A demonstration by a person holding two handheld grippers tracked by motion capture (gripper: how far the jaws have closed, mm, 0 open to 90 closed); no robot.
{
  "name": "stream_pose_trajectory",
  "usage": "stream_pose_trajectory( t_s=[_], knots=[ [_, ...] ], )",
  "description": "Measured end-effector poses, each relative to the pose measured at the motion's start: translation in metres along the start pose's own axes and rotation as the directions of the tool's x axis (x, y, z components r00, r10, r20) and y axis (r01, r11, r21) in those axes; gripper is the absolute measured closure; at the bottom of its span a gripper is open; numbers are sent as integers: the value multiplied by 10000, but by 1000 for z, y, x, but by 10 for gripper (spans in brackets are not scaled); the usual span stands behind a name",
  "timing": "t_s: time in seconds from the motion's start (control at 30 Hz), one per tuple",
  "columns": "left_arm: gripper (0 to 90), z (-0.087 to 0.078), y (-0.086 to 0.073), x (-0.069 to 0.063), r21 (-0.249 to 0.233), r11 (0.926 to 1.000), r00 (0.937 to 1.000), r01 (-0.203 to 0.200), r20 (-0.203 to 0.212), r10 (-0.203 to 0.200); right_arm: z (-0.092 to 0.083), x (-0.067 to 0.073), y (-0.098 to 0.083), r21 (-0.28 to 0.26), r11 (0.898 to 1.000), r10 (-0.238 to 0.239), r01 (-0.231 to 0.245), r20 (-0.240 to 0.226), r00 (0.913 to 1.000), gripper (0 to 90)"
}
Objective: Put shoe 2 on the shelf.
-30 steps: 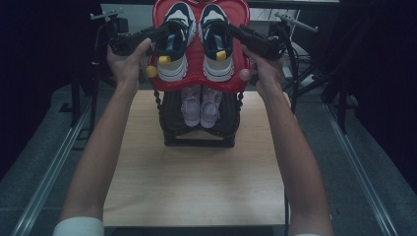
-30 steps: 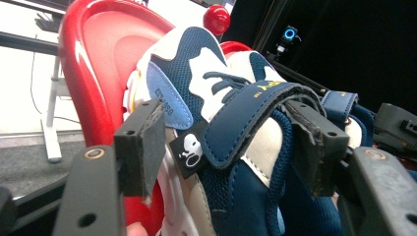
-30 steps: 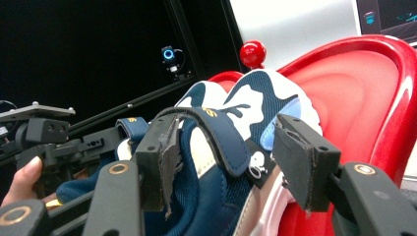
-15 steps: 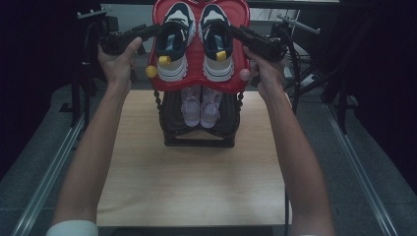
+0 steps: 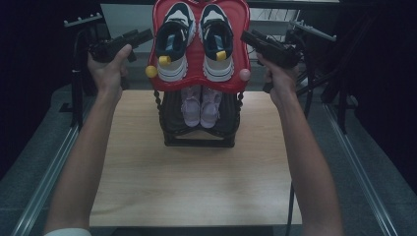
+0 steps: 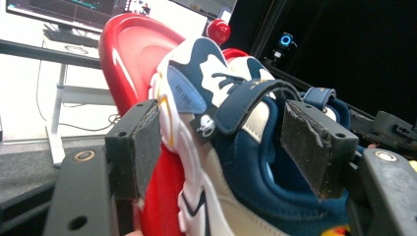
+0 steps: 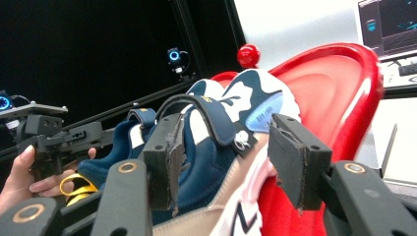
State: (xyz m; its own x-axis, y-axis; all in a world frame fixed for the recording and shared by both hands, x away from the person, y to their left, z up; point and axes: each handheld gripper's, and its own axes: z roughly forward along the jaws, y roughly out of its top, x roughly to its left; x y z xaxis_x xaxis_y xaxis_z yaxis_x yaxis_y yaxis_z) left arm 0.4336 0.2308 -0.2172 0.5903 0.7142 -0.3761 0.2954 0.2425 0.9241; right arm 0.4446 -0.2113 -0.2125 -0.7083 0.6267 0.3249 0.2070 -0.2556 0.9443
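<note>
Shoe rack at the far middle of the worktop, one gripper at each side of its top tray.

The rack (image 5: 199,132) stands on the worktop (image 5: 196,182), toward its far edge. On top of the rack sits a tray (image 5: 199,81), and in it two sneakers lie side by side: the left sneaker (image 5: 173,42) and the right sneaker (image 5: 216,42). Under the tray, on a lower shelf of the rack, is a second pair of shoes (image 5: 200,105). The left gripper (image 5: 142,35) is just left of the tray, the right gripper (image 5: 248,37) just right of it. Each sneaker is between the jaws of the gripper on its side.
</note>
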Motion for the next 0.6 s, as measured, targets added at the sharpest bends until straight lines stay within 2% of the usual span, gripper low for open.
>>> stream_pose_trajectory(
  t_s=[0.3, 0.6],
  knots=[
    [321, -12, -7, 5, 73, 10000, 10000, -62, -53, 63, -25, -13, -11, -216, 9997, 108, -104, 209, 9997, 482],
    [331, -27, -19, 13, 116, 9999, 9998, -77, -175, 79, -41, -23, -27, -95, 9999, -120, 124, 414, 9991, 485]
  ],
)
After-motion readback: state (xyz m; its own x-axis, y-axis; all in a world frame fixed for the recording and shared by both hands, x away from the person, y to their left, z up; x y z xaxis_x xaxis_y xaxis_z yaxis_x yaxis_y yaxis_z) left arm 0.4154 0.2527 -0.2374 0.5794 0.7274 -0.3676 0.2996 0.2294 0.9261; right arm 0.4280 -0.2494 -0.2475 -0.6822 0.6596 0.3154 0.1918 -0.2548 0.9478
